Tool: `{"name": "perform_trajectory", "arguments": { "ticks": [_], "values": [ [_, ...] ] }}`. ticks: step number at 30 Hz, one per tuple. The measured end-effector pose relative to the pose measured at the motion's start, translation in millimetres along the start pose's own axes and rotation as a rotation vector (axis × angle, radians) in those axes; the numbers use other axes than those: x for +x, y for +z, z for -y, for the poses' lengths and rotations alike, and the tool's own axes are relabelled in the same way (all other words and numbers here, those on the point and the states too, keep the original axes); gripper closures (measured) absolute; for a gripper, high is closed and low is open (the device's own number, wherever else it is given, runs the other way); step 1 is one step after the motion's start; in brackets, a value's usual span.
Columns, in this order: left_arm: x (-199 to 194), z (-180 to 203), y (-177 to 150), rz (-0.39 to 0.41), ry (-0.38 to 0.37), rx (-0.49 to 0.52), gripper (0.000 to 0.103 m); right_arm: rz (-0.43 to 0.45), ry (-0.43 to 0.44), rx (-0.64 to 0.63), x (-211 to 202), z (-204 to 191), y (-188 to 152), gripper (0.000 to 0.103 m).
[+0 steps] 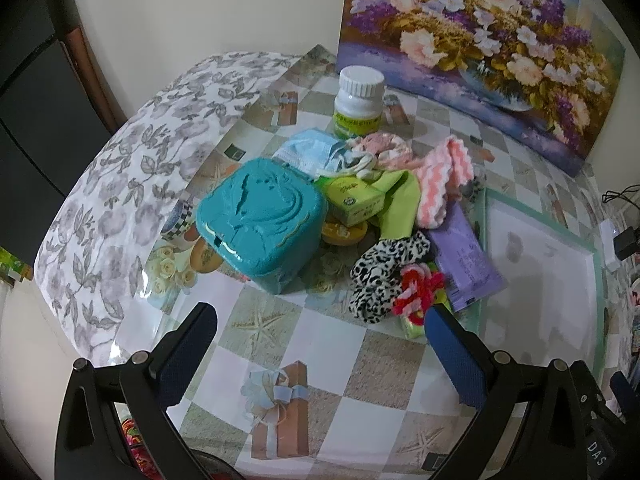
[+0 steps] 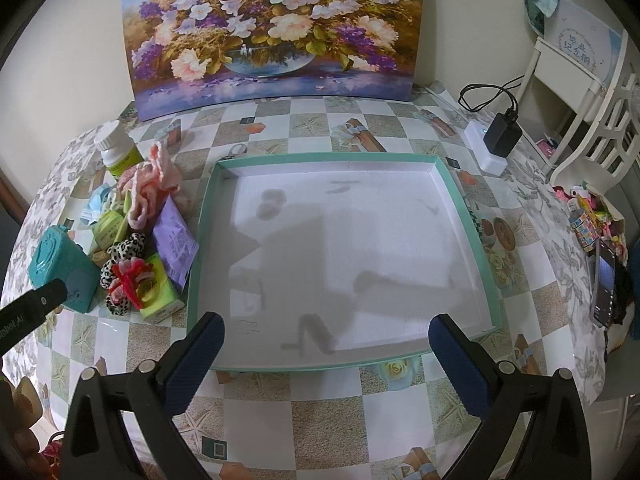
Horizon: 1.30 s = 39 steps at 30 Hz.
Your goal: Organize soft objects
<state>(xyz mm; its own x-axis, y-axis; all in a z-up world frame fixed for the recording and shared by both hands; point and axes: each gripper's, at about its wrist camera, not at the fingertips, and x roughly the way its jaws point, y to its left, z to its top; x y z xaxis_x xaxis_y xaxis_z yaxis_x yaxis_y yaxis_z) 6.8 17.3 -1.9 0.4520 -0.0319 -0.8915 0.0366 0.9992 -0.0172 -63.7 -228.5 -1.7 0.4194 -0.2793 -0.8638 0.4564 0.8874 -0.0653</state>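
Note:
A pile of soft things lies left of a shallow teal-rimmed tray (image 2: 466, 216) with a bare white floor. In the pile I see a leopard-print scrunchie (image 1: 380, 276), a red and white yarn flower (image 1: 416, 286), a pink and white knitted cloth (image 1: 438, 184), a pink frilly scrunchie (image 1: 380, 148), a lime green cloth (image 1: 396, 204) and a blue face mask (image 1: 308, 152). My left gripper (image 1: 320, 316) hovers open just in front of the pile, holding nothing. My right gripper (image 2: 326, 330) hangs open over the tray's near edge, also holding nothing.
Mixed into the pile are a teal tissue box (image 1: 260, 216), a green carton (image 1: 352, 200), a purple packet (image 1: 468, 260) and a white pill bottle (image 1: 358, 100). A flower painting (image 2: 276, 28) leans on the back wall. A charger and power strip (image 2: 500, 136) sit right of the tray.

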Motion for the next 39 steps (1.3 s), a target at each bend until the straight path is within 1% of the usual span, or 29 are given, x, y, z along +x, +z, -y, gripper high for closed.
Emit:
{"name": "perform_trajectory", "arguments": {
  "ticks": [4,8,11,14,16,18,19,21,23,27,30,32,35,37,39],
  "values": [
    [-4,3,-1,0.038,-0.044,0.008,0.0,-0.001,0.011,-0.004,0,-2,-1,0.0],
    [-3,8,-1,0.031,-0.098,0.016,0.0,0.002,0.025,-0.014,0,-5,0,0.0],
    [-5,11,0,0.052,-0.09,0.035,0.0,0.022,0.048,-0.021,-2,-6,3,0.0],
    [-6,9,0,0.082,-0.072,0.039,0.0,0.049,0.111,-0.018,-6,-10,13,0.0],
    [-1,7,1,0.062,-0.082,0.037,0.0,0.057,0.169,-0.02,-6,-13,20,0.0],
    [4,5,3,0.022,-0.126,0.047,0.0,0.063,0.213,-0.043,-5,-23,25,0.0],
    [6,5,3,0.01,-0.135,0.05,0.0,0.064,0.227,-0.061,-4,-28,27,0.0],
    [8,5,3,0.006,-0.127,0.056,0.0,0.045,0.261,-0.1,2,-41,30,0.0],
    [11,1,3,-0.003,-0.094,0.046,0.0,0.027,0.273,-0.123,9,-51,32,0.0],
    [27,-13,2,-0.09,-0.107,-0.036,0.0,-0.005,0.322,-0.14,20,-61,34,0.0],
    [36,-19,3,-0.118,-0.093,-0.084,0.0,-0.026,0.381,-0.124,27,-67,37,0.0],
    [43,-28,3,-0.147,-0.101,-0.146,0.0,-0.048,0.396,-0.126,33,-75,38,0.0],
    [54,-38,2,-0.184,-0.106,-0.216,0.0,-0.068,0.416,-0.162,39,-90,36,0.005],
    [59,-43,1,-0.212,-0.123,-0.268,0.001,-0.075,0.428,-0.171,41,-96,35,0.007],
    [63,-49,1,-0.221,-0.126,-0.303,0.001,-0.083,0.438,-0.176,45,-101,35,0.01]
  ]
}}
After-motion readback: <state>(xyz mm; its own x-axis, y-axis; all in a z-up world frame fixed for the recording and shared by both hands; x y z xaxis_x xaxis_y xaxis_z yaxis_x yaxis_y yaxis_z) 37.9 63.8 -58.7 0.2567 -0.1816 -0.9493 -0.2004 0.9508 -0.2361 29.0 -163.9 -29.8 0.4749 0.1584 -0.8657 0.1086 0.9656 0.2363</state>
